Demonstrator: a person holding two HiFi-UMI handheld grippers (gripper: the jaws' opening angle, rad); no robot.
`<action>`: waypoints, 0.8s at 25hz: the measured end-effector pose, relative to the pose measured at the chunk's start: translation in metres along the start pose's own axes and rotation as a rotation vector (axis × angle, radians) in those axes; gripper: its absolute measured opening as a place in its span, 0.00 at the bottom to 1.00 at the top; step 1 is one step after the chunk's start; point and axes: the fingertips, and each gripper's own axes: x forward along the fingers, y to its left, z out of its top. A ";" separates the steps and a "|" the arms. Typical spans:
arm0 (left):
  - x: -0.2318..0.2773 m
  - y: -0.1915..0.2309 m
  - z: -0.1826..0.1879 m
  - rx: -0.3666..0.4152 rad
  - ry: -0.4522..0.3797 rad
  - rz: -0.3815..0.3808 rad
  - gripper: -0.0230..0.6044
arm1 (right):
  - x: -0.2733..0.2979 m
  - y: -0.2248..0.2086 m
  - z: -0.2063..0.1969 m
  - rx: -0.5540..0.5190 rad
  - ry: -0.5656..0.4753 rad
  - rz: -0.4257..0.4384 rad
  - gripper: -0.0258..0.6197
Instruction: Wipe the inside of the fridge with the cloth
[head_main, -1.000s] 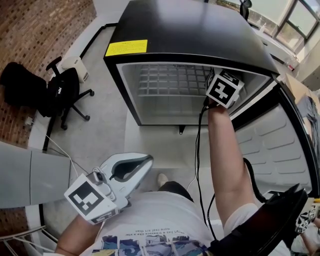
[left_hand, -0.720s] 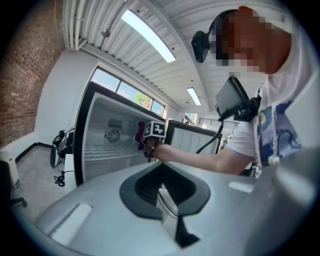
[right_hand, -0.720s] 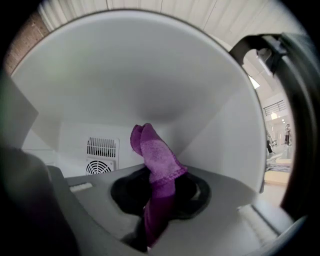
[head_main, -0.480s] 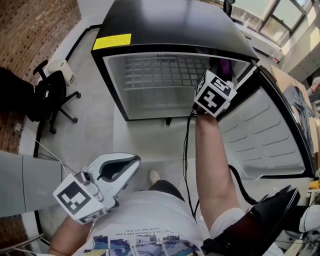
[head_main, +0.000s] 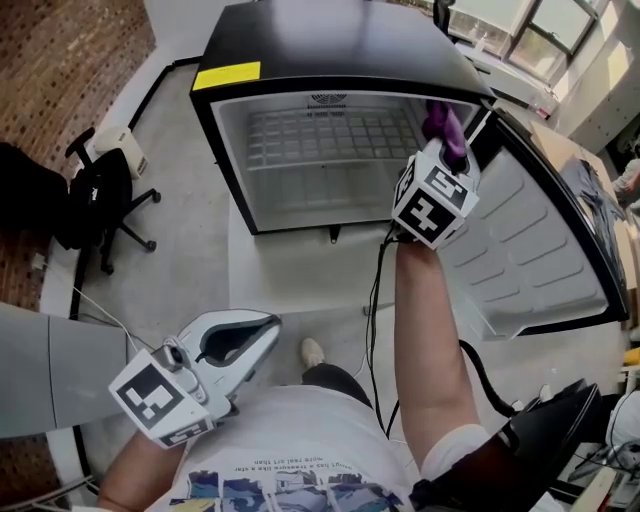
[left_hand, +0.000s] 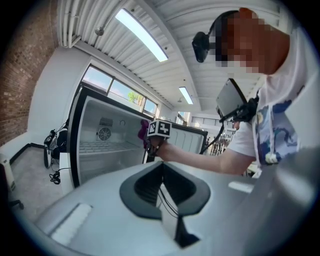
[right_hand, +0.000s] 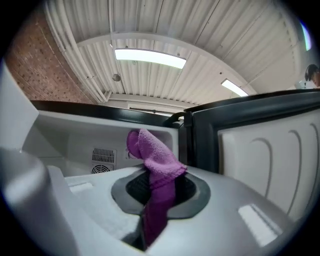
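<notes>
A small black fridge (head_main: 340, 40) stands open on the floor, its door (head_main: 530, 250) swung out to the right. A wire shelf (head_main: 330, 135) crosses its white inside. My right gripper (head_main: 450, 140) is at the opening's right front edge, by the hinge side, shut on a purple cloth (head_main: 443, 122). In the right gripper view the cloth (right_hand: 156, 160) sticks up from between the jaws of the gripper (right_hand: 160, 187), with the fridge's back wall and vent (right_hand: 103, 156) behind it. My left gripper (head_main: 268, 328) hangs low by the person's body, shut and holding nothing, far from the fridge.
A black office chair (head_main: 95, 195) stands left of the fridge by a brick wall (head_main: 60, 60). A black cable (head_main: 375, 300) hangs from the right gripper down along the arm. A yellow label (head_main: 226, 75) marks the fridge top's front left corner. A shoe (head_main: 313, 352) shows on the floor.
The right gripper with the cloth has drawn back from inside the fridge to the opening's right front edge. The left gripper has barely moved.
</notes>
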 end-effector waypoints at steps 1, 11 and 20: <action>-0.001 -0.002 -0.001 0.001 -0.001 -0.001 0.04 | -0.003 -0.002 0.001 0.002 0.000 0.002 0.12; -0.003 -0.017 -0.002 -0.013 -0.020 -0.018 0.05 | -0.050 0.025 0.003 -0.030 0.043 0.249 0.12; -0.007 -0.012 0.007 -0.020 -0.034 0.045 0.05 | -0.061 0.166 -0.015 0.080 0.175 0.710 0.12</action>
